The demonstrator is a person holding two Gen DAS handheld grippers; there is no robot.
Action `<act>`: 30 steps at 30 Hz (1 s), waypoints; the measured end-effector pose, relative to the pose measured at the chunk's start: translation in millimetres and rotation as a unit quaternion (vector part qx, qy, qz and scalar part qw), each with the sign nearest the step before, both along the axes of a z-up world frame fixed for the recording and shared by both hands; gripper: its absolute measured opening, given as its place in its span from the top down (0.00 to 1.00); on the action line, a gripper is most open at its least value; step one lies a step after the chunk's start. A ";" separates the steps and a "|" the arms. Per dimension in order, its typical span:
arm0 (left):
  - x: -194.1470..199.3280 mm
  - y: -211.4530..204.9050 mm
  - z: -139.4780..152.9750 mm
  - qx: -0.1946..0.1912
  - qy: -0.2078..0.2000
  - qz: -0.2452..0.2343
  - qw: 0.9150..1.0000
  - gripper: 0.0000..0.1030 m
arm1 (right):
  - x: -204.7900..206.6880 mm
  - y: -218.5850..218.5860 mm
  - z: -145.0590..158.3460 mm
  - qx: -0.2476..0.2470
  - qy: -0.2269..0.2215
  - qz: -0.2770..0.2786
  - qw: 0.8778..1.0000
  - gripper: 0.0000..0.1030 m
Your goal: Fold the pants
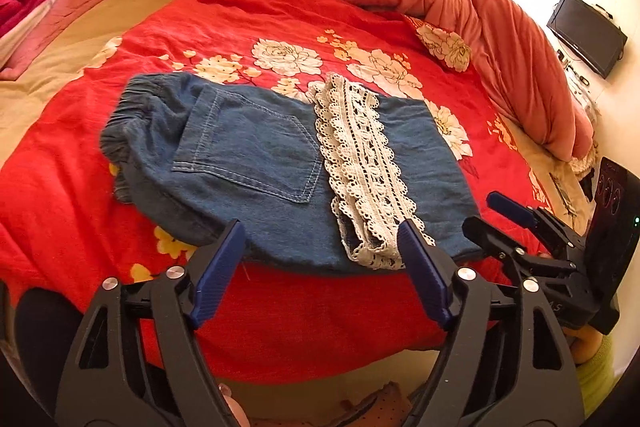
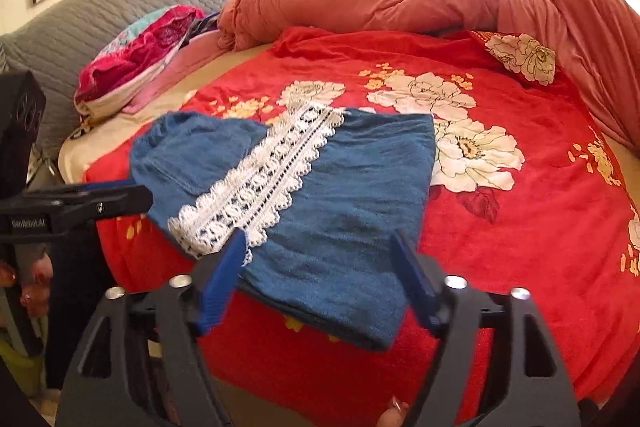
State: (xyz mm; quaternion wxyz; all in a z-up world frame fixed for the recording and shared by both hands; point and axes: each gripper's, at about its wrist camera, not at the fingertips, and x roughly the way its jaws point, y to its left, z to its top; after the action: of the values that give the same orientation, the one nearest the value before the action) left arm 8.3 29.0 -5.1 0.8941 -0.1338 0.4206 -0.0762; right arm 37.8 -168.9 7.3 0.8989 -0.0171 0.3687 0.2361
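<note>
On the red floral blanket (image 1: 280, 307), folded denim pants (image 1: 248, 163) lie flat, lace trim (image 1: 360, 163) on top. Your left gripper (image 1: 320, 247) and right gripper (image 2: 320, 259) hover spread at their near edge; bare blanket surrounds them.

Bed (image 2: 132, 131) under red floral blanket (image 1: 224, 7), folded denim pants (image 1: 256, 167) atop.

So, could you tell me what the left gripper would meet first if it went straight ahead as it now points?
Most likely the folded denim pants: the open left gripper points at their near edge, beside the lace trim. Depth is uncertain.
</note>
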 end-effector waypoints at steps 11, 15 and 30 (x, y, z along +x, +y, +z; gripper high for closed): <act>-12.6 27.7 4.1 -0.001 -0.014 0.017 1.000 0.11 | -3.7 14.5 17.8 -0.003 -0.013 -0.016 1.000 0.09; -15.6 39.3 4.8 -0.004 -0.018 0.027 0.999 0.10 | -2.7 20.0 22.5 -0.006 -0.015 -0.016 1.000 0.08; -13.0 77.9 -2.5 -0.018 -0.019 0.069 0.997 0.09 | 19.6 59.8 36.0 -0.031 -0.029 0.003 0.999 0.07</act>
State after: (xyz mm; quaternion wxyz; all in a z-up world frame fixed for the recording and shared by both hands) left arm -4.8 106.9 -7.6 0.9025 -0.1770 0.3919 -0.0239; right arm 57.3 -109.1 43.3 0.9075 -0.0533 0.3495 0.2269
